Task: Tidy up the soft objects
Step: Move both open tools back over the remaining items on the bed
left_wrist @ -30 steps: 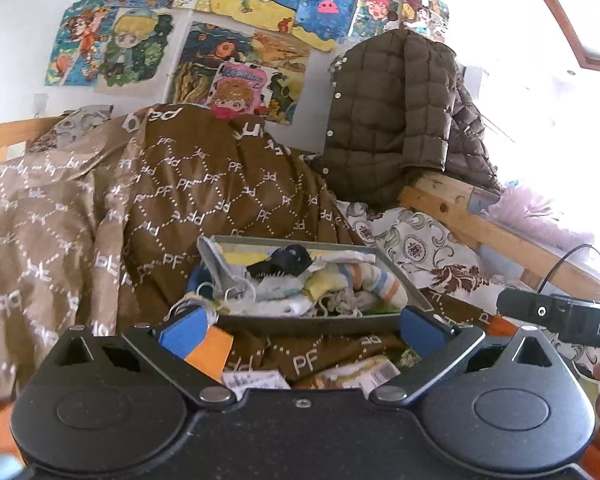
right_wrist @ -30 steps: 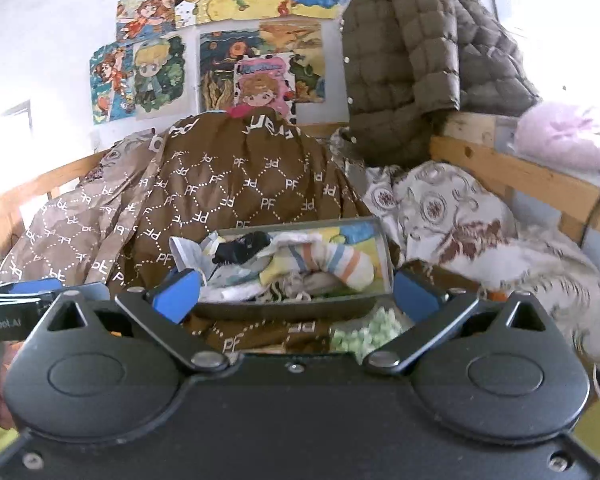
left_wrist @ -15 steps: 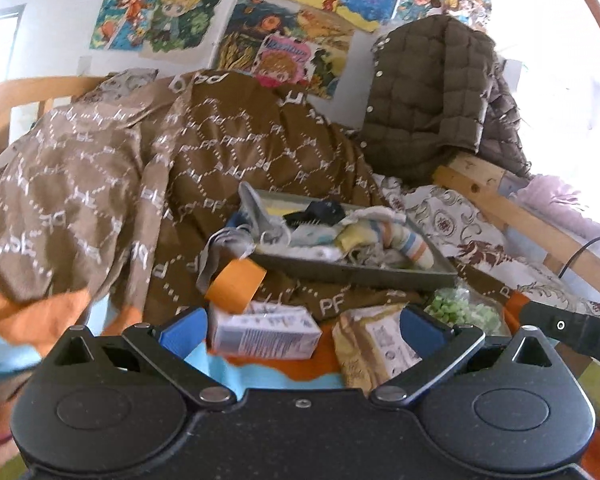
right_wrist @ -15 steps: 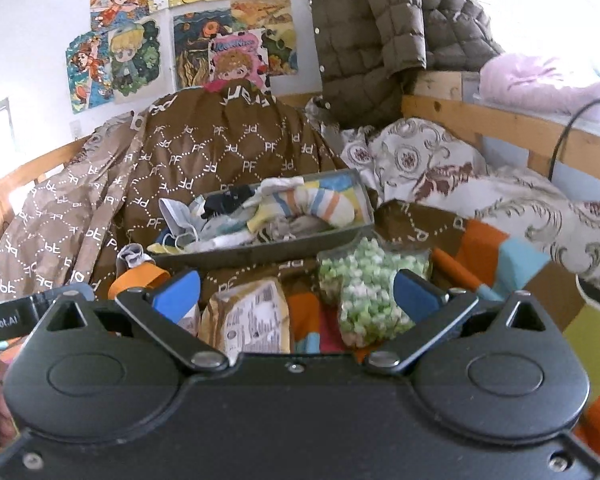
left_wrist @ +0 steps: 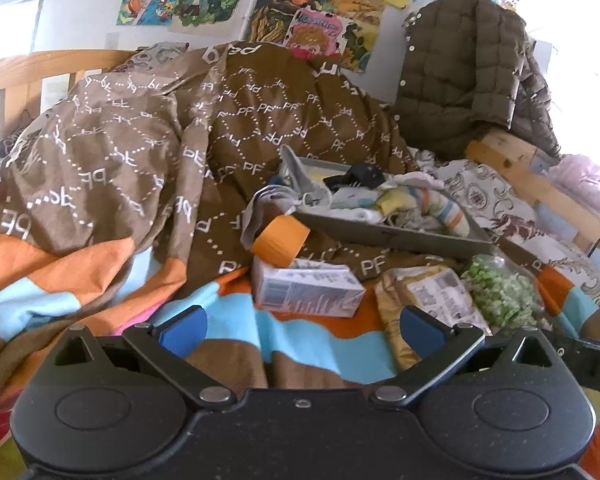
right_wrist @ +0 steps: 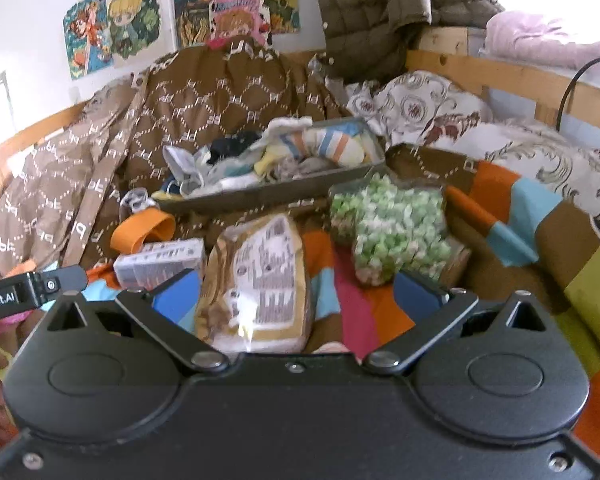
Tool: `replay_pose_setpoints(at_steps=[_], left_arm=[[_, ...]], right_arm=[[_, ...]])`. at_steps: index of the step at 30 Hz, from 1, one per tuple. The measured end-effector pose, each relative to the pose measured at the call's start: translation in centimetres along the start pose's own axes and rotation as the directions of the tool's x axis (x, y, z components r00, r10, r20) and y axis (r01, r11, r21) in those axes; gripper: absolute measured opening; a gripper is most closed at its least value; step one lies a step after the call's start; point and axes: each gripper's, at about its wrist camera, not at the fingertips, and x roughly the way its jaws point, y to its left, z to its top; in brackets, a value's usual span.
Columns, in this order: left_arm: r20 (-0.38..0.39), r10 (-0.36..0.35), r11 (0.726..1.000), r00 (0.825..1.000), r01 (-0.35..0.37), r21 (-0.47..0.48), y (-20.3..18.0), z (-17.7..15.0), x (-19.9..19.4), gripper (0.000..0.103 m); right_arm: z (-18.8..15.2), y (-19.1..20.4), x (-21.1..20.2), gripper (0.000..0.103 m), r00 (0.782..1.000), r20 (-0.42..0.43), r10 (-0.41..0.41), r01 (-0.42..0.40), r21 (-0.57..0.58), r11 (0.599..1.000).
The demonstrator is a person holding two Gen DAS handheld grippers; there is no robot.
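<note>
1. Both grippers hang over the bed, jaws spread wide, nothing between them. Left gripper point(left_wrist: 300, 330); right gripper point(right_wrist: 296, 294).
2. Grey shallow rectangular tray point(right_wrist: 284, 194) sits on the brown patterned quilt point(left_wrist: 140, 152) at 12 o'clock from the right gripper, heaped with soft socks and cloths, among them a striped rolled sock point(right_wrist: 332, 146).
3. Loose items lie on the striped orange-and-blue blanket point(left_wrist: 300, 336), between tray and grippers: a tan crinkly plastic snack packet point(right_wrist: 260, 280) just ahead of the right jaws; a clear bag of green and white puffed pieces point(right_wrist: 392, 232) at 1 o'clock; a small white printed carton point(left_wrist: 304, 288) at 12 o'clock from the left gripper; an orange fabric band point(left_wrist: 280, 240) touching the tray's near-left corner.
4. Handling, judged: packet looks light, slippery, crushable; pinch an edge seam. Puffed bag is soft and shifting; take its gathered top. Band is limp; nip one fold.
</note>
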Motion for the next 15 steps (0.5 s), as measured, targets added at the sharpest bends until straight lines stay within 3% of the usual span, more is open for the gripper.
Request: replay_pose_setpoints(at_steps=[15], left_arm=[[-0.024, 0.074, 0.997, 0.997, -0.074, 0.002, 2.1, -0.4, -0.2, 0.102]], right_arm=[[-2.5, 4.4, 1.9, 0.102, 0.992, -0.093, 0.085, -0.093, -0.086, 0.992]])
